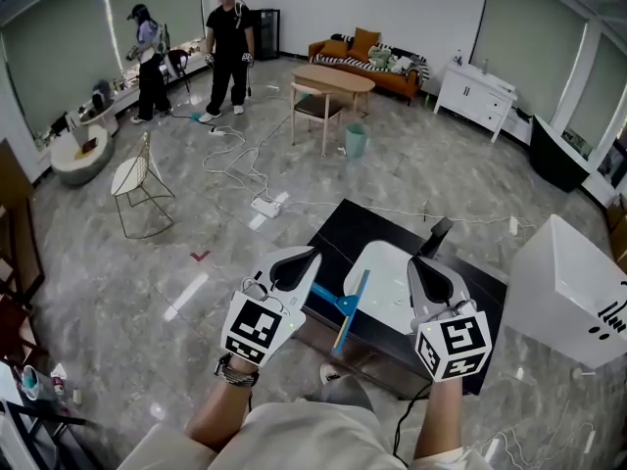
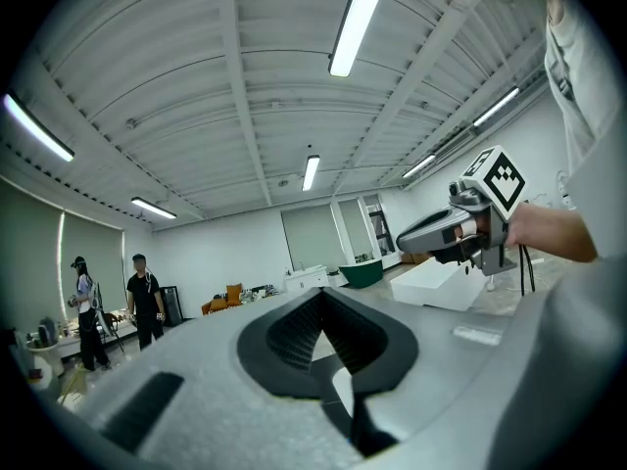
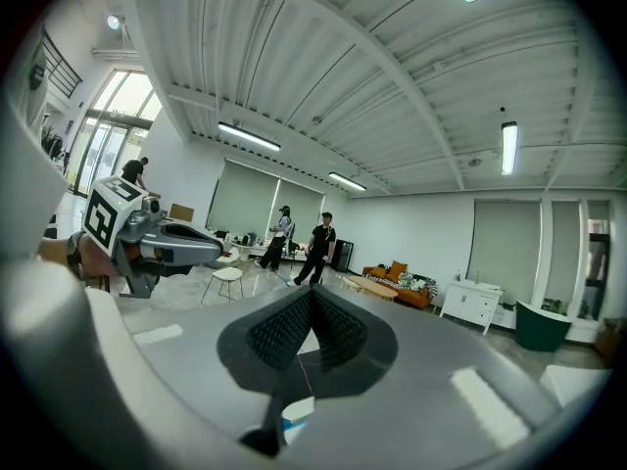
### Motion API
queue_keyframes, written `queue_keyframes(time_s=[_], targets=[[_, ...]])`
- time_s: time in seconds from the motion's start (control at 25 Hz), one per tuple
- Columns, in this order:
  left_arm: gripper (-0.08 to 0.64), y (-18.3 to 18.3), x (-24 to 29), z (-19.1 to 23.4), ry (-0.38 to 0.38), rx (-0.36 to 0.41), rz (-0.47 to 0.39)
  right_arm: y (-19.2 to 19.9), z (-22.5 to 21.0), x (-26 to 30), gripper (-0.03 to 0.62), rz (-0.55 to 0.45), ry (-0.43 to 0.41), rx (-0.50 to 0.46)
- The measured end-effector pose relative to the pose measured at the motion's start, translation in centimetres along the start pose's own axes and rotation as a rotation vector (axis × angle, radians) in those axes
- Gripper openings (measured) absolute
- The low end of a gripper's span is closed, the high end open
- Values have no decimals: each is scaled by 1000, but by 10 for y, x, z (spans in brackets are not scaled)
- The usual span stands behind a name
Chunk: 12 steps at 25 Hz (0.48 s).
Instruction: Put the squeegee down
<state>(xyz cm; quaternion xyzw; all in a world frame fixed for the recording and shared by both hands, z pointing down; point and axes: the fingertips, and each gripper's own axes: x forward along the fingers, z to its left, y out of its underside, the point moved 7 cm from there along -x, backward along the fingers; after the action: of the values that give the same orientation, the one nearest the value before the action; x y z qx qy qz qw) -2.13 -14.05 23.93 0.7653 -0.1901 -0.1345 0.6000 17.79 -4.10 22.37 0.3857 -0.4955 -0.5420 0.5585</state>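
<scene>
The squeegee (image 1: 349,307), blue with a yellow strip along its blade, lies at the near left edge of the black table (image 1: 343,231), beside a white board (image 1: 387,277). No gripper holds it. My left gripper (image 1: 310,257) hovers just left of it, jaws shut and empty; its own view shows the pads meeting at the tip (image 2: 320,295). My right gripper (image 1: 415,264) hangs over the white board to the squeegee's right, also shut with nothing between its pads (image 3: 311,293). Each gripper appears in the other's view: the right gripper (image 2: 409,243) and the left gripper (image 3: 209,254).
A large white box (image 1: 568,287) stands right of the table. Cables and a power strip (image 1: 265,205) trail over the grey floor ahead. Farther off are a wire chair (image 1: 135,179), a wooden table (image 1: 333,79), an orange sofa (image 1: 377,67) and two people (image 1: 230,47).
</scene>
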Motion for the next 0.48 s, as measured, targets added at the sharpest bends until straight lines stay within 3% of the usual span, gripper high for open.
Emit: queue_keyframes(time_s=[0.48], targets=[[0,6,-1,-1,2,-9,13,7,1,0,5,12,-8,11]])
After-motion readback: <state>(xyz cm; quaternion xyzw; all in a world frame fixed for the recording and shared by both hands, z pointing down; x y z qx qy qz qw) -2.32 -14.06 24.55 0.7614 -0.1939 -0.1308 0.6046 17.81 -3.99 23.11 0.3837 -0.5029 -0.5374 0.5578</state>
